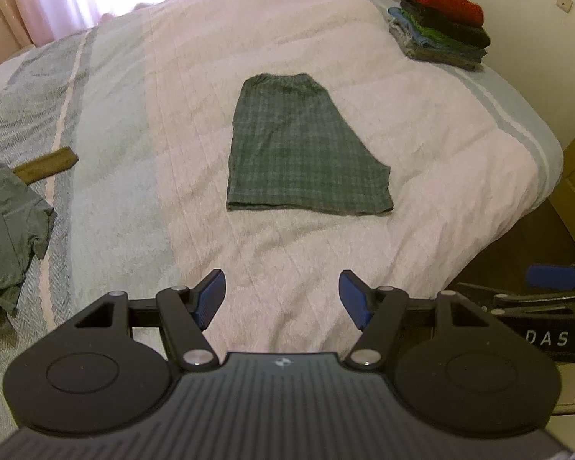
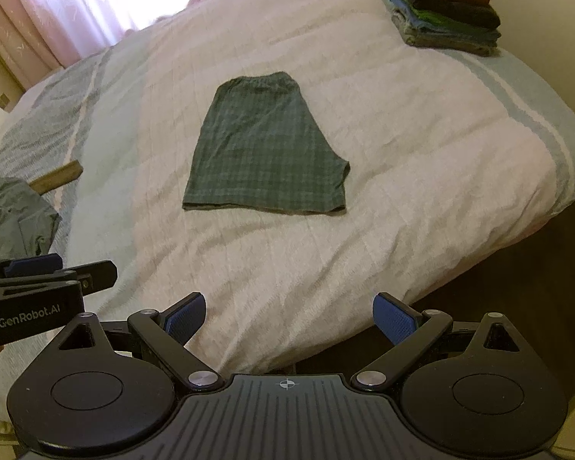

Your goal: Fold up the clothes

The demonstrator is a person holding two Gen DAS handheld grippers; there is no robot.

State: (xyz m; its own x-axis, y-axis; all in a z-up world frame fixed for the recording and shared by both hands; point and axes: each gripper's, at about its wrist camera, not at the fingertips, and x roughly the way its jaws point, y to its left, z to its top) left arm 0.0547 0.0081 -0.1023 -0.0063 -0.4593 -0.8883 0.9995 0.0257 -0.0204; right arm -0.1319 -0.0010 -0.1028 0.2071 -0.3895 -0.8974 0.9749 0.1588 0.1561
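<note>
Green plaid shorts point(image 1: 306, 145) lie flat mid-frame on the pink-white quilted bedspread point(image 1: 421, 145), folded in half lengthwise; long axis runs bottom to top of frame, elastic waistband at far end, leg hem at near end, crotch point jutting right. No containers; a stack of folded clothes point(image 1: 441, 19) sits upper right, red on top, then dark, green, blue and grey layers. Crumpled grey garment point(image 1: 7, 230) at left edge, brown strap-like piece point(image 1: 48, 168) just above it. Left gripper point(image 1: 281, 299) held level at bottom centre, blue pads spread apart, nothing between them, well short of the shorts. Right gripper point(image 2: 289, 320) same pose over the bed's near edge, pads wide, empty. Both side by side, aimed at the shorts.
</note>
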